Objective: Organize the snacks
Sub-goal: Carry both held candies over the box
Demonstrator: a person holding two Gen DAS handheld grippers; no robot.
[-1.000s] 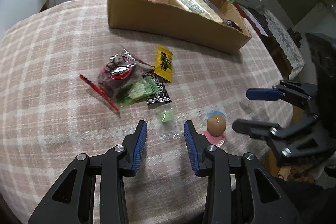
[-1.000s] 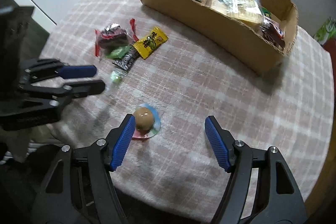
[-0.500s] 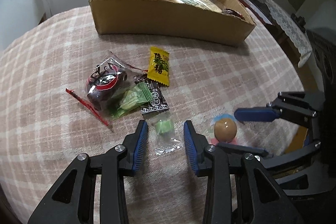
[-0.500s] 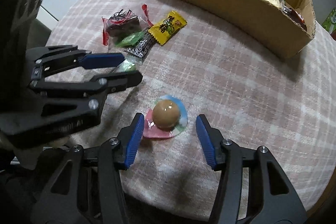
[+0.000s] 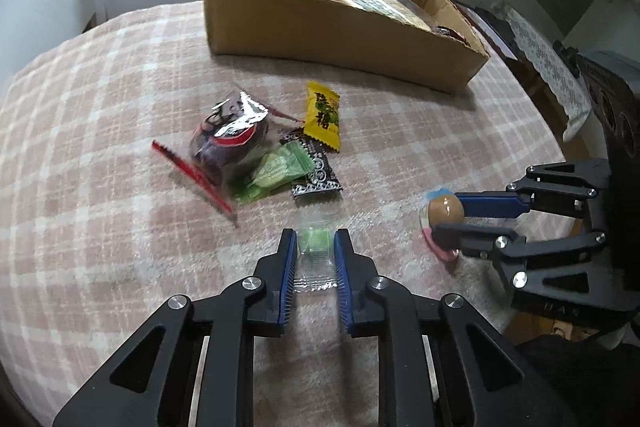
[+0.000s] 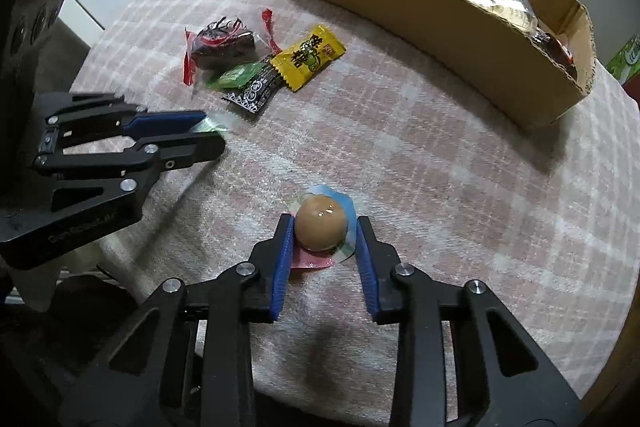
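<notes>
left claw (image 5: pixel 316 243): just closed in, now pinching the little green candy in its clear wrapper (image 5: pixel 315 241), which sits on the table (image 5: pixel 100 227)

loose pile (image 5: pixel 272 151): just beyond that claw, still on the cloth

right claw (image 6: pixel 323 227): been closing too, pads snug against the brown ball-shaped sweet (image 6: pixel 320 223) on its foil

cardboard box (image 6: pixel 420 15): far side, straight ahead of both claws, nearer the right one I'd guess
</notes>
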